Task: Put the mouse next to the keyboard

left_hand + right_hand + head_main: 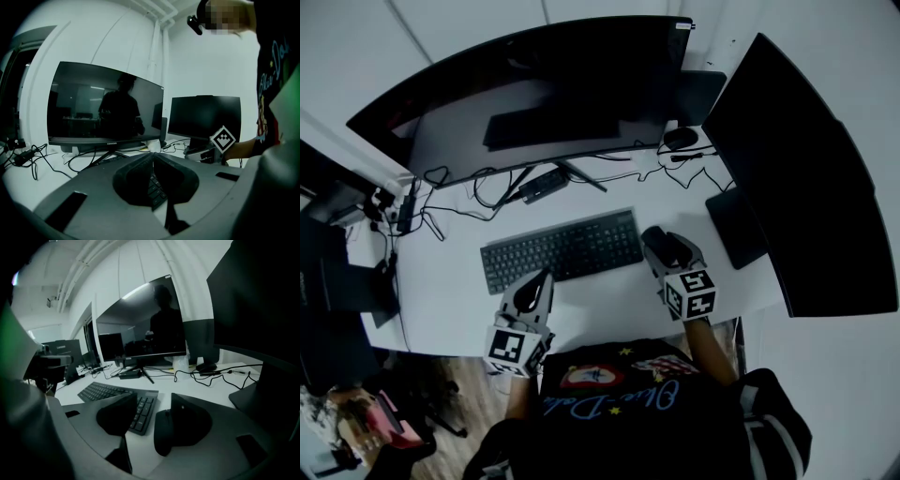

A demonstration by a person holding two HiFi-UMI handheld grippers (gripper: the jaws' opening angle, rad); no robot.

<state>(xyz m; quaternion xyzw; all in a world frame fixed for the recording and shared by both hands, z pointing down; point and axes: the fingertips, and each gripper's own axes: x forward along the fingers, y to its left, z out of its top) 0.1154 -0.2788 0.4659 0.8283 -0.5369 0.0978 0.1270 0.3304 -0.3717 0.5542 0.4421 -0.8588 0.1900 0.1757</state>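
Note:
A black keyboard (562, 248) lies in the middle of the white desk (609, 305). Just off its right end, a black mouse (164, 432) rests on the desk between the jaws of my right gripper (661, 246). In the right gripper view the mouse lies against the right finger (192, 420), while the left finger (117, 416) stands apart from it over the keyboard's corner (143, 411). This right gripper (153, 401) is open. My left gripper (539, 281) hovers at the keyboard's front edge, tips together and empty, with keys (157, 185) showing below its tips (153, 157).
A wide curved monitor (534, 94) stands behind the keyboard, with cables (469, 197) and a power strip to the left. A second monitor (797, 178) with its dark base (736, 225) stands at the right. A small dark object (680, 138) lies at the back.

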